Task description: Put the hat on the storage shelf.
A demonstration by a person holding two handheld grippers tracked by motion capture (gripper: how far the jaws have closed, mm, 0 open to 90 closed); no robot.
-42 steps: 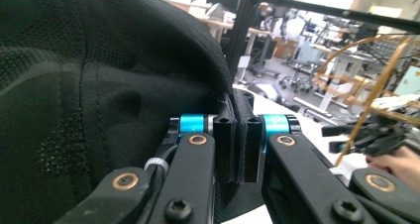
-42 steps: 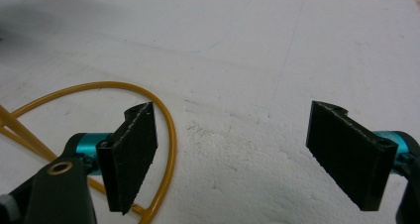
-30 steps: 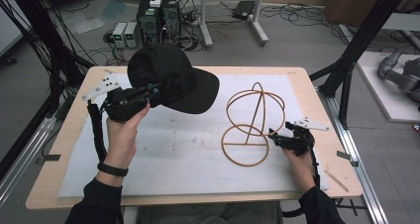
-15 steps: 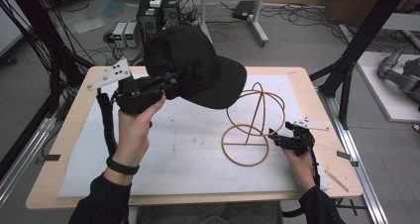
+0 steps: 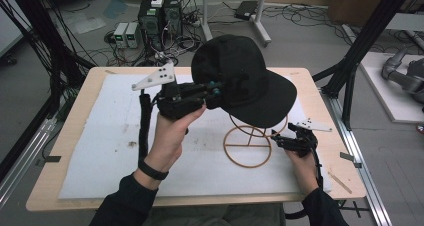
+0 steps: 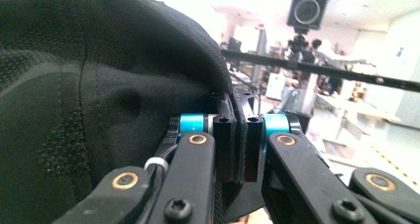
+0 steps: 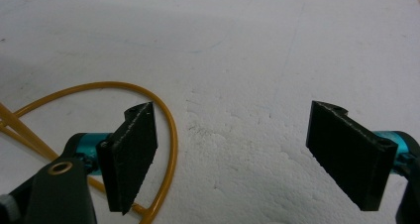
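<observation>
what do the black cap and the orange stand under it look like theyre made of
Black cap: looks like matte woven fabric; the left gripper view shows stitched seams, a soft dent and a mesh-like patch. Orange stand: thin smooth rod bent into rings, with a slight sheen in the right gripper view; probably coated wire, though plastic is possible.

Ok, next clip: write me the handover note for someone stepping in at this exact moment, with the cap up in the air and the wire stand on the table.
Left gripper: shut on the edge of the black cap, holding it in the air above the wire stand.
Right gripper: open, low on the white mat beside the stand's base ring, gripping nothing.
Done: cap lifted and brought over the stand.
Left: lower the cap onto the stand's top, probably steadying the base, then release.
</observation>
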